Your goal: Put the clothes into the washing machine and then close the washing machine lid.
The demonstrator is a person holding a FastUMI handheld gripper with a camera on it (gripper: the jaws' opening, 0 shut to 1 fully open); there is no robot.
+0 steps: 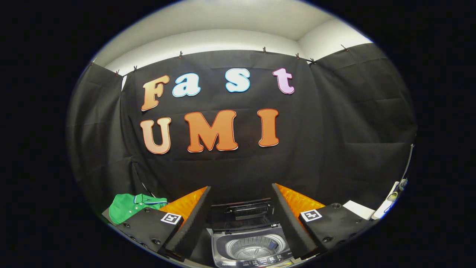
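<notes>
A small top-loading washing machine (248, 243) stands between my fingers and a little below them, its lid (248, 210) raised at the back and its metal drum (253, 247) open to view. A green polo shirt (130, 206) lies to the left, beyond my left finger. My gripper (241, 193) is open, with nothing between its fingers, held above the machine.
A white flat object (357, 209) lies to the right beyond the right finger. A white power strip with a cable (390, 199) hangs at the far right. The booth's black cloth wall (334, 130) rises close behind the machine.
</notes>
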